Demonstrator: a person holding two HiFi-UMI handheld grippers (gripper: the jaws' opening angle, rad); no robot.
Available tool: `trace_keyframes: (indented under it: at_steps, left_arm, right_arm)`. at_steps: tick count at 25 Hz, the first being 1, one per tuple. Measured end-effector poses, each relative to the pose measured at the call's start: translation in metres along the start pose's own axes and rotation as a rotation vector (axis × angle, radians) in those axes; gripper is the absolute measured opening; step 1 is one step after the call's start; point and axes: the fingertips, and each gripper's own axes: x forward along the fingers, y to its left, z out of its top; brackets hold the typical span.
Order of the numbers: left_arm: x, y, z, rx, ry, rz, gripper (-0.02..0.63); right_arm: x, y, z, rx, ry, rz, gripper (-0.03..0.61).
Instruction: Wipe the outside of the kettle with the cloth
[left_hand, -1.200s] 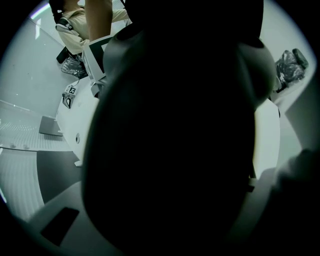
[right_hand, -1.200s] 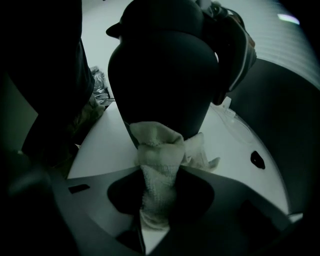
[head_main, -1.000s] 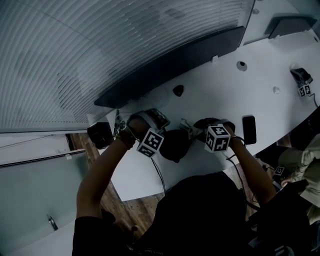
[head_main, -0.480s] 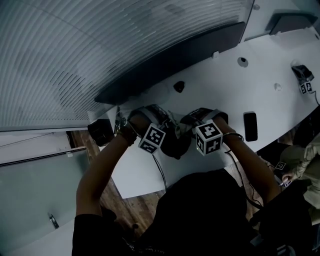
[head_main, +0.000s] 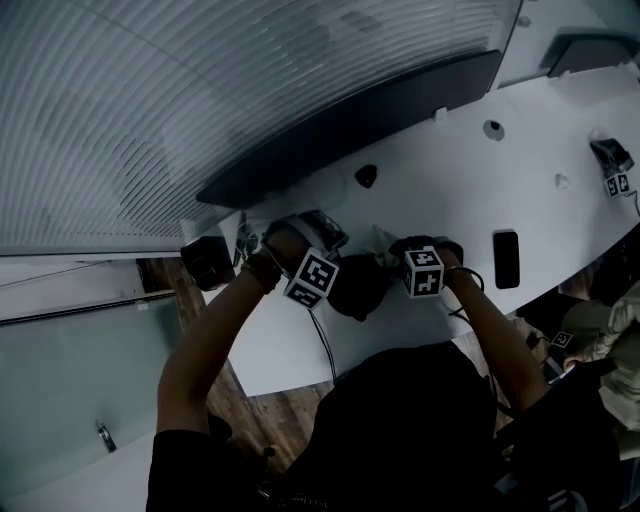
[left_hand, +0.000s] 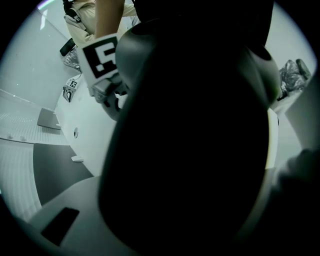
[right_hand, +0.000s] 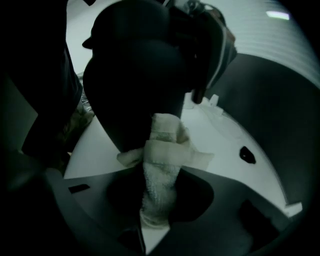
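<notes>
A black kettle (head_main: 355, 287) stands on the white table (head_main: 480, 190) between my two grippers. In the left gripper view the kettle (left_hand: 195, 140) fills nearly everything, close in between the jaws. My left gripper (head_main: 335, 268) is shut on it from the left; the right gripper view shows that gripper (right_hand: 210, 45) at the kettle's upper side. My right gripper (right_hand: 157, 220) is shut on a white cloth (right_hand: 162, 165). The cloth's free end lies against the lower side of the kettle (right_hand: 135, 75). From above, the cloth (head_main: 384, 245) shows just right of the kettle.
A black phone (head_main: 502, 258) lies right of my right hand. A black round object (head_main: 207, 263) sits at the table's left corner, and a cable (head_main: 322, 350) runs off the near edge. Another marker-cube device (head_main: 610, 160) rests far right. A seated person (head_main: 610, 340) is at the right edge.
My right gripper with the cloth has shifted a little left along the kettle's side and dropped slightly. The left gripper and the kettle have hardly moved.
</notes>
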Motion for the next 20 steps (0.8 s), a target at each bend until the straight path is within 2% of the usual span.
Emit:
trace_keyframes:
  at_steps: [3, 4, 6, 8, 10, 16, 20]
  left_arm:
    - [-0.001, 0.001, 0.001, -0.005, 0.000, -0.001, 0.133]
    - [-0.001, 0.002, 0.000, -0.003, 0.000, -0.002, 0.133]
    - [0.000, 0.002, 0.001, -0.001, -0.001, -0.003, 0.133]
    - [0.001, 0.001, 0.002, -0.005, -0.006, -0.009, 0.133]
    - [0.001, 0.000, 0.003, -0.009, -0.006, -0.016, 0.132]
    - [-0.001, 0.001, 0.003, -0.019, -0.003, -0.032, 0.132]
    - [0.000, 0.001, 0.002, -0.017, -0.005, -0.033, 0.132]
  right_arm:
    - [-0.049, -0.028, 0.028, 0.103, -0.167, -0.102, 0.101]
    - [-0.068, -0.036, 0.044, 0.089, -0.213, -0.146, 0.101]
    - [-0.096, -0.041, 0.079, -0.018, -0.254, -0.204, 0.101]
    - [-0.100, -0.037, 0.108, -0.157, -0.235, -0.226, 0.101]
    - [-0.089, -0.037, 0.119, -0.252, -0.185, -0.232, 0.098]
    - [-0.075, -0.048, 0.111, -0.241, -0.163, -0.183, 0.097]
    - [-0.035, -0.052, 0.079, -0.211, -0.071, -0.121, 0.097]
